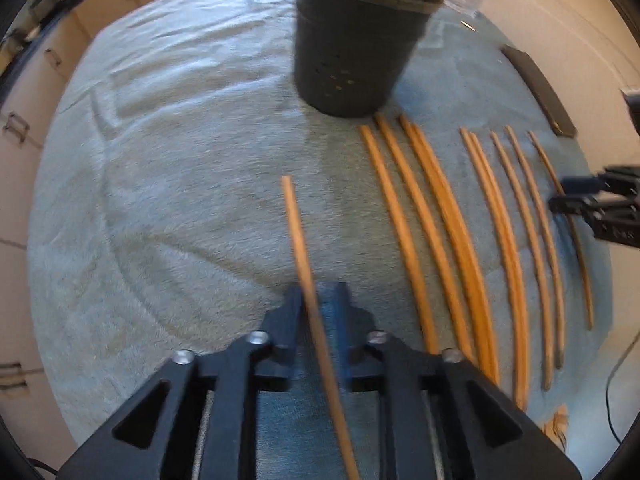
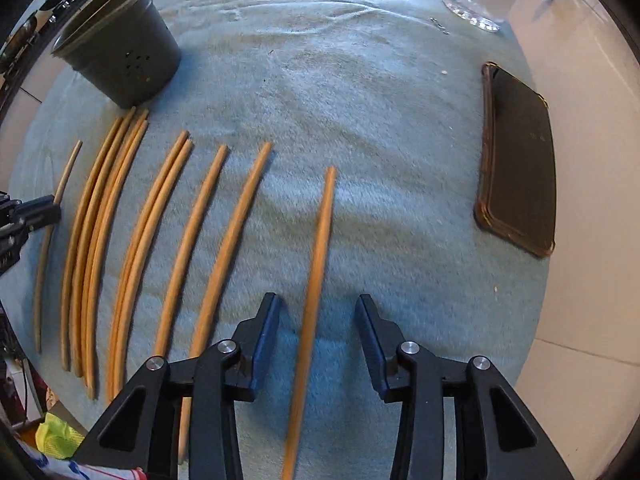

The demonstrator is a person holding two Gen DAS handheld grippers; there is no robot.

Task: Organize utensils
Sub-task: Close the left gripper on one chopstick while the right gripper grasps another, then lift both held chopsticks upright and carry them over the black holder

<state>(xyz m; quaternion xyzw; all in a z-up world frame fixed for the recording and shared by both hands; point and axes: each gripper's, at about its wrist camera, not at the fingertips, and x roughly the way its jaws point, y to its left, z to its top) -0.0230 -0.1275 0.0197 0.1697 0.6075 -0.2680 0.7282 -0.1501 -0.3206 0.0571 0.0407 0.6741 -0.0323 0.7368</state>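
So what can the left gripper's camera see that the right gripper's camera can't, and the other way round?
Only the left wrist view shows the pale cabinet fronts with handles past the cloth's edge.

Only the right wrist view shows the clear glass at the far edge and the bright yellow-green cloth off the near corner.

Both show the dark perforated pot, the blue towel, the row of wooden chopsticks, the dark phone, and each other's gripper at the frame edge.

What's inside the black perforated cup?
Can't tell. The black perforated cup shows only its dark upper inner wall and rim; nothing sticks out above the rim. Its bottom is hidden in both views.
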